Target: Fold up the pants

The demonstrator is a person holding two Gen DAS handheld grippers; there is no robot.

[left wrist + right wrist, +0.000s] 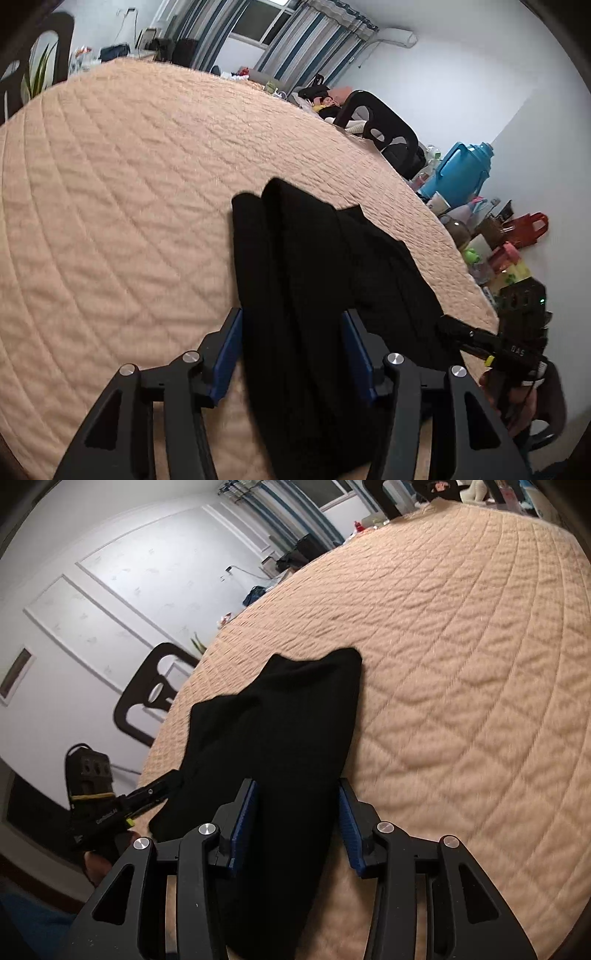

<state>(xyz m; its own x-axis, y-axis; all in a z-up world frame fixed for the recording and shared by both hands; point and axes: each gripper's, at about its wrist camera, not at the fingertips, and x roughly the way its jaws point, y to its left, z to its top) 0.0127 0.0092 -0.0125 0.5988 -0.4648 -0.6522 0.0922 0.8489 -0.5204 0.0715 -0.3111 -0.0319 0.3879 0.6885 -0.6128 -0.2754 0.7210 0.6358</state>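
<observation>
Black pants (314,266) lie in a long folded bundle on a peach quilted bed cover (129,184). My left gripper (291,314) straddles their near end, blue pads on either side; a strip of quilt shows beside the left pad, so it is open. The right gripper (454,326) reaches the cloth's right edge. In the right wrist view the pants (295,720) run between the fingers of my right gripper (295,782), which is open, with a gap at the right pad. The left gripper (162,784) touches the cloth's left edge.
A black chair (388,125) and a blue jug (461,173) with several cups and bottles stand past the bed's right edge. Another black chair (155,694) stands by the white panelled wall. The quilt (461,664) stretches far beyond the pants.
</observation>
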